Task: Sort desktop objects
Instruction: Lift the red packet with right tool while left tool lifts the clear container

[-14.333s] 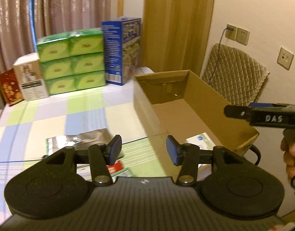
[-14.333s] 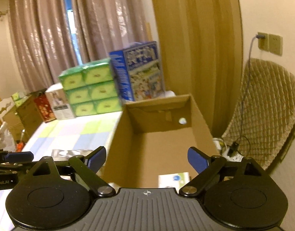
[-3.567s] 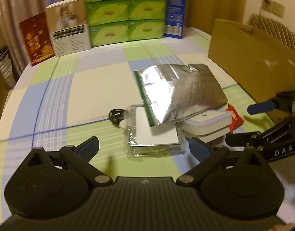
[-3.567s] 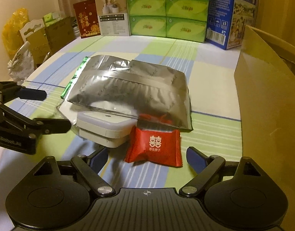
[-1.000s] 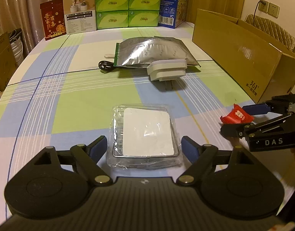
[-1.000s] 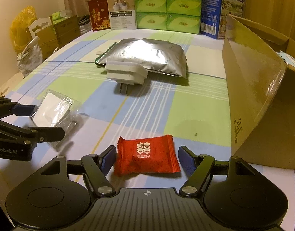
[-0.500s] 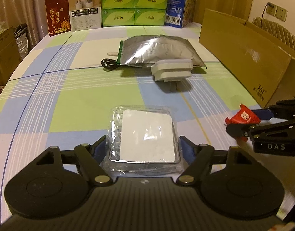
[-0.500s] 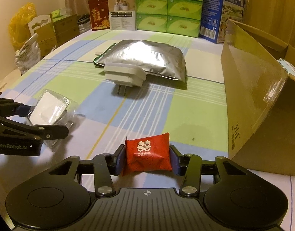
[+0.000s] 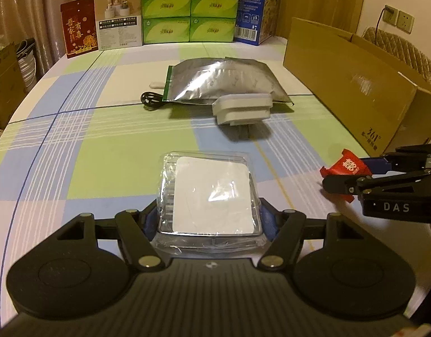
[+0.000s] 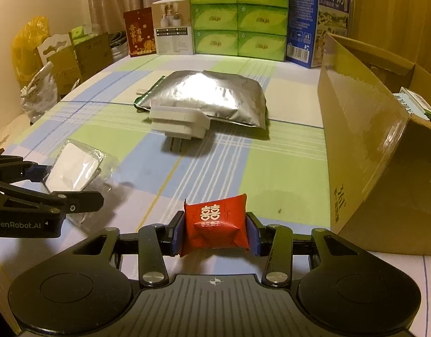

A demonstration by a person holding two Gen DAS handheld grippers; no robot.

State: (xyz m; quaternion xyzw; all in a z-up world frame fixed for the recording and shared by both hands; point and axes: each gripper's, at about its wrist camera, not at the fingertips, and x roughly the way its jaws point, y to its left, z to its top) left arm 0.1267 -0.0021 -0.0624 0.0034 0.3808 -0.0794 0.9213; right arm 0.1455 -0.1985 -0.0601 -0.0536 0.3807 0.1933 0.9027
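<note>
My left gripper (image 9: 208,221) is shut on a clear plastic pack with a white square inside (image 9: 209,193); the pack also shows in the right wrist view (image 10: 74,170), lifted slightly off the table. My right gripper (image 10: 214,234) is shut on a red candy packet (image 10: 215,227), which also shows in the left wrist view (image 9: 346,165). A silver foil pouch (image 9: 229,80) and a white plug adapter (image 9: 242,108) lie mid-table, with a black cable (image 9: 150,99) at the pouch's left. An open cardboard box (image 10: 364,140) stands on the right.
Green tissue boxes (image 9: 187,8), a blue milk carton (image 9: 254,5), a white product box (image 9: 118,19) and a red card (image 9: 79,28) line the table's far edge. Bags and cartons (image 10: 46,61) stand off the table's left side. A white item (image 10: 412,104) lies inside the cardboard box.
Both grippers have closed tighter on their objects. The red packet and the plastic pack sit higher and nearer the cameras than half a second ago.
</note>
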